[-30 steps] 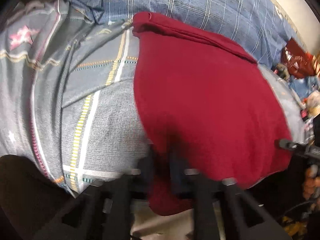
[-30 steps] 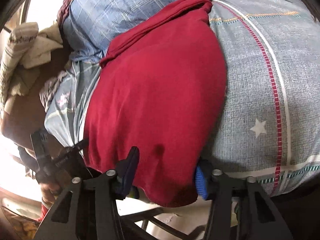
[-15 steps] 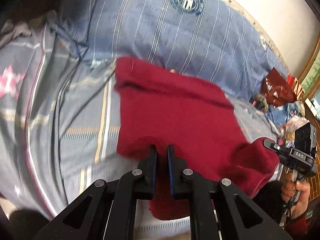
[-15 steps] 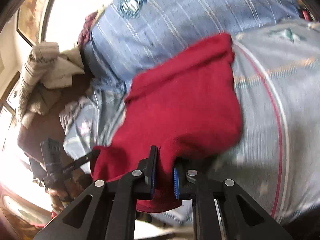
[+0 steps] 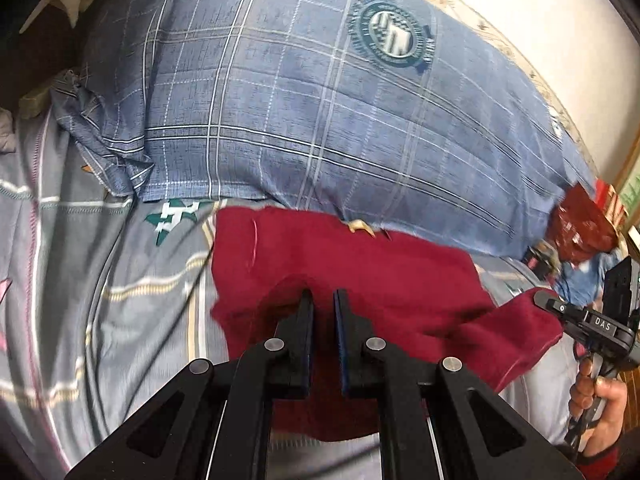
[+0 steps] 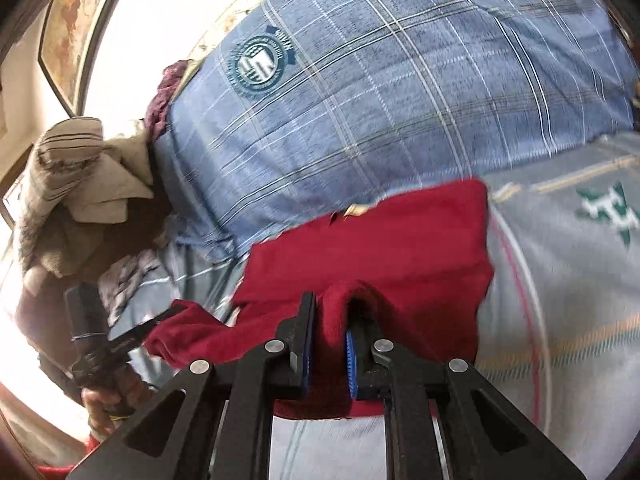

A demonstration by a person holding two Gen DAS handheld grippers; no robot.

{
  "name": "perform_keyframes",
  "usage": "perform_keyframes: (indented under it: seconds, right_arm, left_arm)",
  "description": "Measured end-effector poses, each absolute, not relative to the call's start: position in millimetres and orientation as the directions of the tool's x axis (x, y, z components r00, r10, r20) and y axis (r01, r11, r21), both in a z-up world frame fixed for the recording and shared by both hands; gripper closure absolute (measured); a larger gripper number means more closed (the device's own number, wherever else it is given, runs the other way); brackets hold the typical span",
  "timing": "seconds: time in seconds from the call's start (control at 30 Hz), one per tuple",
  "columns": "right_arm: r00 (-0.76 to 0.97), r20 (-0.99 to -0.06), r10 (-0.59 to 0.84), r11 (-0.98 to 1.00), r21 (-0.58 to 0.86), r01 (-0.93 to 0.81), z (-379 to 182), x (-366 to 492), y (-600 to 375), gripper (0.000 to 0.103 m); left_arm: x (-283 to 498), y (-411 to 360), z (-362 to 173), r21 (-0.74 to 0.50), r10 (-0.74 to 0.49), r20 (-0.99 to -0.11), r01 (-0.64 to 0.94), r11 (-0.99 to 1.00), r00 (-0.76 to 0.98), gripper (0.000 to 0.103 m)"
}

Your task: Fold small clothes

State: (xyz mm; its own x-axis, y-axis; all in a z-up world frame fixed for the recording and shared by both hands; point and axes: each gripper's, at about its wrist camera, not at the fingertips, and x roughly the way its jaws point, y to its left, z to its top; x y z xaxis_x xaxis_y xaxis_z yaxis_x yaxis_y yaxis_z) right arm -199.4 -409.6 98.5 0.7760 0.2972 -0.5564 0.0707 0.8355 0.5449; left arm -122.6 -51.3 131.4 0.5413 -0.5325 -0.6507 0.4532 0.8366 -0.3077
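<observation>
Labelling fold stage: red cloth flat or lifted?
Partly lifted: red cloth bunches up between both shut grippers, right and left; far edge lies on the bed.

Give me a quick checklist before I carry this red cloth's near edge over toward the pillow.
1. Left hand-held gripper pinching red cloth: ok.
2. Right hand-held gripper pinching it: ok, a ridge of cloth sits between the fingers.
3. Near edge lifted evenly: not ok, it sags between the grips.
4. Far edge lying flat by the pillow: ok.
5. Layers gripped, one or two: cannot tell.
</observation>
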Motion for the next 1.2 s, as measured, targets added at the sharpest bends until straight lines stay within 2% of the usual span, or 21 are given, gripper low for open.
perform_keyframes:
  seconds: [0.2,0.43,0.57,0.63,0.67,0.7,0.73,0.77,0.8,1.0,1.2]
  right_arm:
    - [0.753,-0.596,0.279,0.836,0.537,0.115,83.6,-141.1,-432.0,0.092]
    - [0.714,-0.657,0.242,0.844,0.505,0.179,56.7,-85.5,-451.5,0.092]
    - [0.675,-0.688,0.264,0.817,0.532,0.222,31.5,-61.4,-465.2,0.091]
    - [0.664,-0.684,0.302,0.764,0.59,0.261,19.0,-57.6,-478.4,0.09]
    - [0.675,-0.667,0.316,0.737,0.621,0.268,19.0,-60.3,-484.8,0.085]
    - [0.699,-0.646,0.307,0.722,0.637,0.272,23.2,-66.8,-491.4,0.081]
    - [0.73,-0.629,0.268,0.719,0.635,0.283,30.6,-77.3,-498.5,0.07]
    - [0.751,-0.622,0.22,0.724,0.62,0.302,38.1,-88.3,-503.4,0.055]
    - [0.767,-0.615,0.181,0.731,0.606,0.313,45.0,-99.3,-506.4,0.053]
    - [0.748,-0.622,0.231,0.849,0.505,0.157,65.0,-133.1,-471.0,0.053]
    - [0.671,-0.702,0.239,0.908,0.406,0.102,48.2,-70.7,-431.2,0.054]
  left_arm:
    - [-66.7,-79.9,109.8,-0.301,-0.494,-0.683,0.409,0.862,0.538,0.095]
    - [-2.6,-92.1,77.7,-0.358,-0.507,-0.695,0.367,0.859,0.509,0.094]
    - [15.3,-94.8,60.2,-0.377,-0.514,-0.717,0.358,0.854,0.471,0.085]
    - [16.3,-92.5,62.6,-0.368,-0.506,-0.715,0.356,0.859,0.482,0.08]
    - [14.8,-90.5,68.6,-0.344,-0.488,-0.706,0.353,0.87,0.513,0.062]
    - [12.6,-88.4,73.6,-0.321,-0.467,-0.699,0.345,0.882,0.542,0.035]
    - [9.0,-84.1,80.4,-0.306,-0.448,-0.679,0.331,0.893,0.581,0.028]
    - [5.8,-78.4,86.3,-0.315,-0.447,-0.647,0.318,0.894,0.617,0.027]
    - [4.6,-73.8,90.5,-0.332,-0.456,-0.627,0.312,0.89,0.632,0.027]
    - [9.7,-82.6,75.6,-0.286,-0.409,-0.668,0.292,0.913,0.622,0.027]
    - [25.5,-98.2,37.3,-0.173,-0.305,-0.768,0.276,0.945,0.563,0.027]
